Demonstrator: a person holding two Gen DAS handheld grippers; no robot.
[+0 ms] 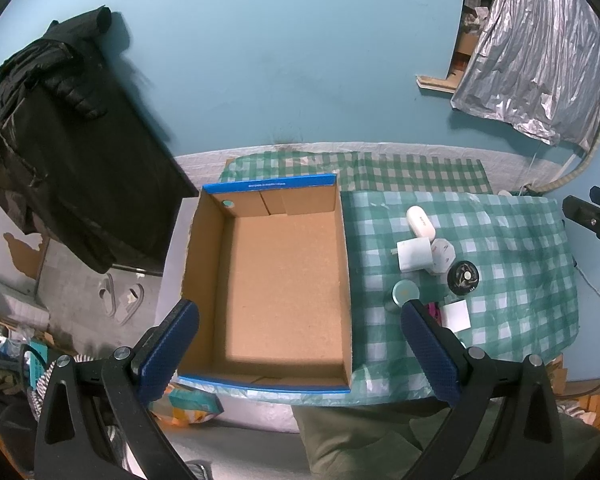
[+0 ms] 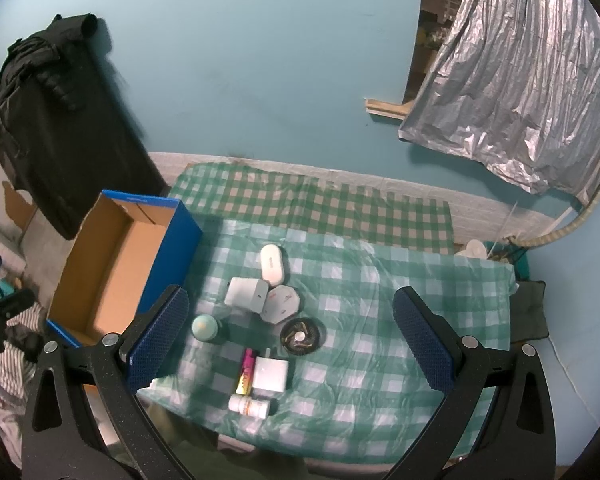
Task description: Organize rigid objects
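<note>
Nothing moved yet, by the look of it: box (image 1: 284,280) empty, centre of left view, at left edge of desk (image 2: 380,300); same box upper left of centre in right view. Left gripper (image 1: 300,354) wide open over box, holding nothing. Right gripper (image 2: 290,344) wide open too, empty, hanging above the clutter. Small things clustered mid-frame in right view: white case (image 2: 272,264), charger (image 2: 246,294), hexagon plug (image 2: 282,303) touching charger, teal-capped jar (image 2: 205,328), black round disc (image 2: 301,336), white square block (image 2: 271,374) just beside pink stick (image 2: 246,372), pill bottle (image 2: 249,405) lowest. Probably first pick pending. Best start with an outlier such as jar or bottle, well clear of neighbours; straddle narrow side, close squarely, lift straight, then carry left and set flat in a box corner. Plastic desk cover looks slippery, so avoid dragging.
</note>
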